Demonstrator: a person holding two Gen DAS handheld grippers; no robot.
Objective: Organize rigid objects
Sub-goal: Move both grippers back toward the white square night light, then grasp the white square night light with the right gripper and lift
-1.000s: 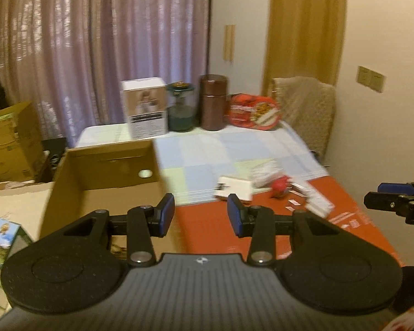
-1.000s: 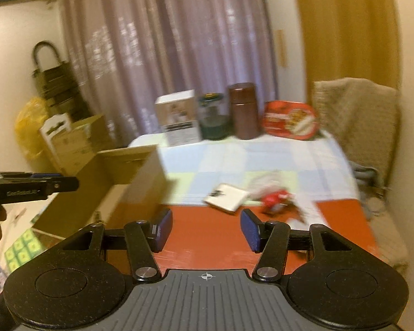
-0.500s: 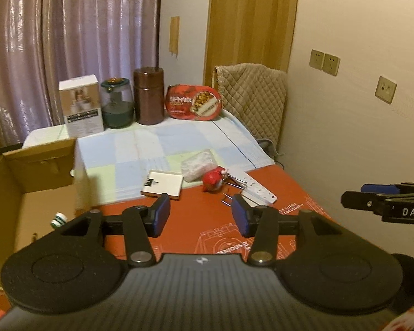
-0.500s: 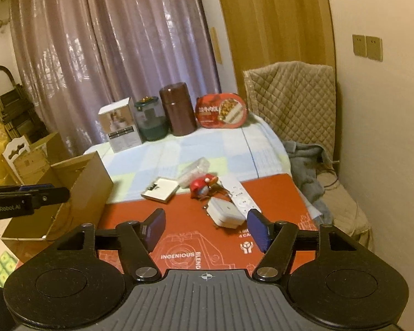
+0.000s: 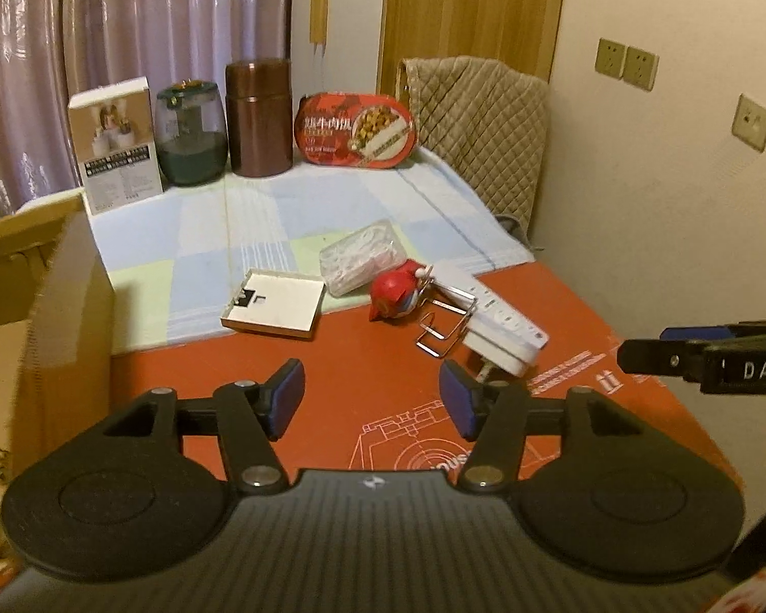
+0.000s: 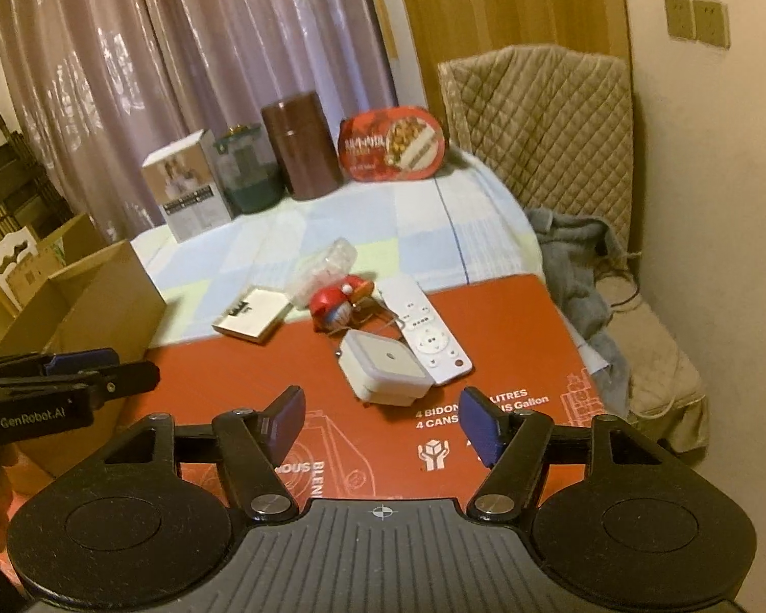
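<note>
Cardboard first: an open cardboard box (image 5: 36, 281) stands at the far left, against the edge of the red mat (image 5: 362, 388), which serves as the landmark.

Left of mat centre, a flat white box (image 5: 273, 304) straddles the mat's far edge. Next along that edge, a clear plastic packet (image 5: 360, 255), then a red round toy (image 5: 396, 296) on the mat. Beside the toy lies a wire clip (image 5: 441, 329), touching a white adapter block (image 6: 383, 370) and a white remote (image 6: 426, 329) to its right.

Left gripper (image 5: 370, 398): jaws opening, nothing between them. Right gripper (image 6: 380, 419): jaws about half apart, also empty, hovering short of the adapter block.

Step in hand, as judged: approach, nothing picked yet. Next move likely calls for closing on one rigid item, the adapter block being nearest, then carrying it left to the cardboard box.

Beyond the mat, a checked cloth (image 5: 260, 214) covers the table; cartons and jars line its back edge. Curtains behind, quilted chair (image 6: 541, 117) at right, wall sockets beyond.
</note>
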